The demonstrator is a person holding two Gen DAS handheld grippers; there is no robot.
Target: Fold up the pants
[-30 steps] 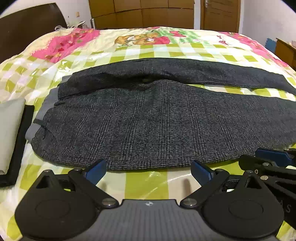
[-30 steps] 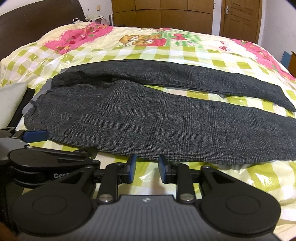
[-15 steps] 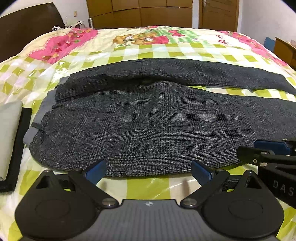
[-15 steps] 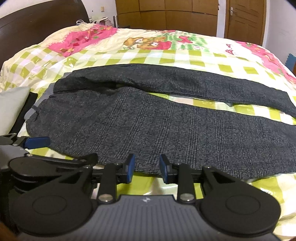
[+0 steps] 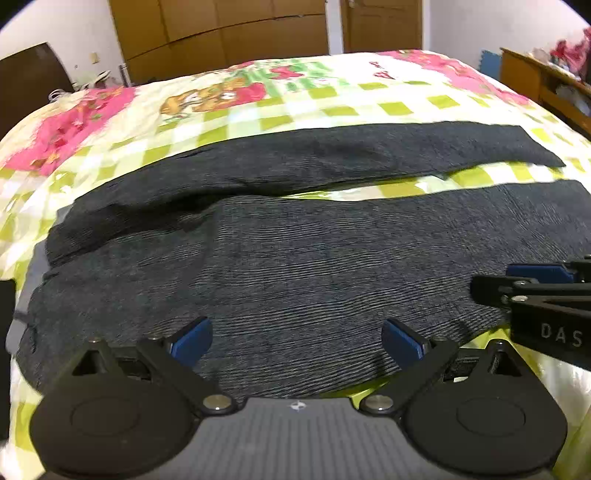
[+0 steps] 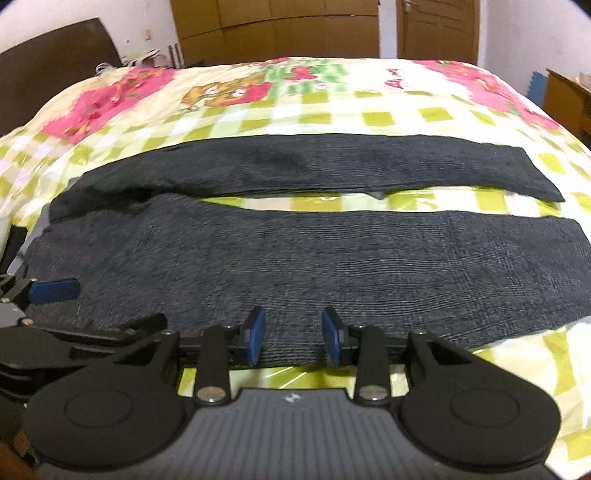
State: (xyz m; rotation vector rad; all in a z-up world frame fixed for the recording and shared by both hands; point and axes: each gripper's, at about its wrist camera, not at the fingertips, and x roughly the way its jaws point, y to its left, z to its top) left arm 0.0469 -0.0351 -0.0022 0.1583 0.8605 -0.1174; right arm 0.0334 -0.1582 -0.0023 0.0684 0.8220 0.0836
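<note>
Dark grey checked pants (image 5: 295, 266) (image 6: 295, 258) lie flat across the bed, waist at the left, both legs running to the right with a strip of bedspread between them. My left gripper (image 5: 295, 341) is wide open over the near edge of the near leg, close to the waist half, with nothing between its pads. My right gripper (image 6: 293, 339) hovers over the same near edge further right; its jaws are opening and the pads grip nothing. Each gripper shows at the side of the other's view: the right gripper's finger (image 5: 535, 273), the left gripper's finger (image 6: 53, 290).
The bed (image 6: 369, 118) carries a green-checked spread with pink cartoon prints. A dark headboard (image 6: 55, 85) stands at the left, a wooden wardrobe (image 6: 277, 29) and door behind, a wooden cabinet (image 5: 546, 88) at the right. A dark flat item (image 5: 5, 306) lies by the waistband.
Both grippers moved forward from the bedspread onto the near edge of the pants. The right gripper's pads stand further apart than before. The pants have not moved.
</note>
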